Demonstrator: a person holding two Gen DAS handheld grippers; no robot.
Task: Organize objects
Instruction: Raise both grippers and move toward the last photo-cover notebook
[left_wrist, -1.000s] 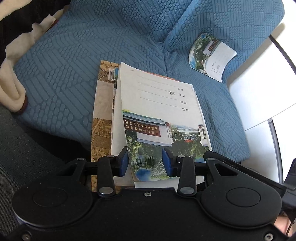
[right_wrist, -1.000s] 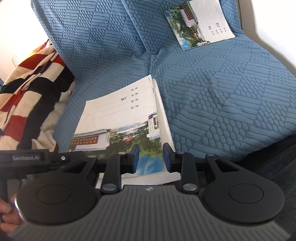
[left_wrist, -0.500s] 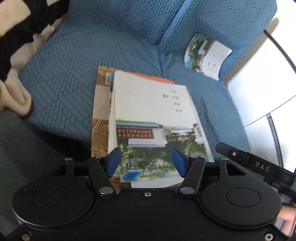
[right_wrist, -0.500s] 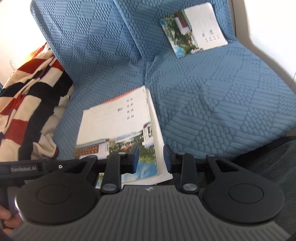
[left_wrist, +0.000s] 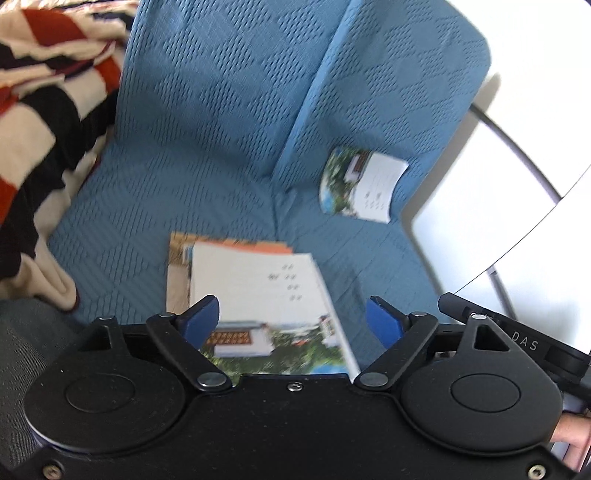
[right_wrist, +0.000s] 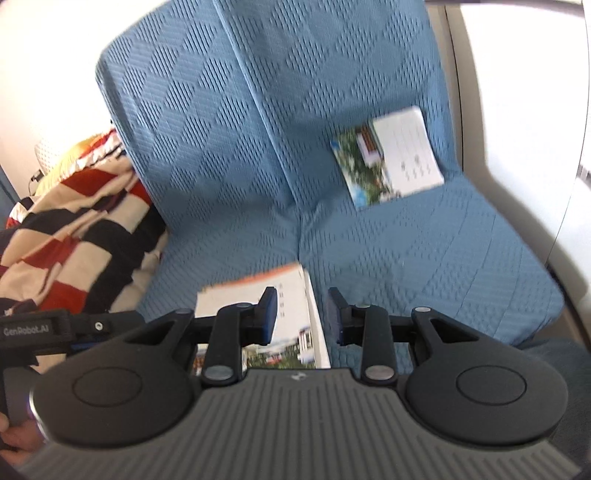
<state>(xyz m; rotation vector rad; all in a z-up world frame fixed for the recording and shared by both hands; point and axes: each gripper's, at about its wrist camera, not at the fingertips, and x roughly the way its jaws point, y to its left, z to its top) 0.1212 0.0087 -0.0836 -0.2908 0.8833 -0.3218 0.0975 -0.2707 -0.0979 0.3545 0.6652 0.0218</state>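
Blue diamond-textured sofa cover (left_wrist: 229, 122); red, black and cream striped blanket (left_wrist: 40, 92); white booklets (left_wrist: 255, 291) with green photo covers; blue pads (left_wrist: 201, 321).

Two hand-held black claws with blue pads

The left claw (left_wrist: 291, 317) has a glossy black body with 2 round discs, silver pivot pins, small screws along its edges, and 2 black fingers (left_wrist: 173, 332) tipped with blue pads. The right claw (right_wrist: 302, 314) has a grey ribbed body, 2 black round discs, silver pins and dark blue pads. White lettering reads "DAS" on 1 side bar and "GenRobot.AI" on the other.
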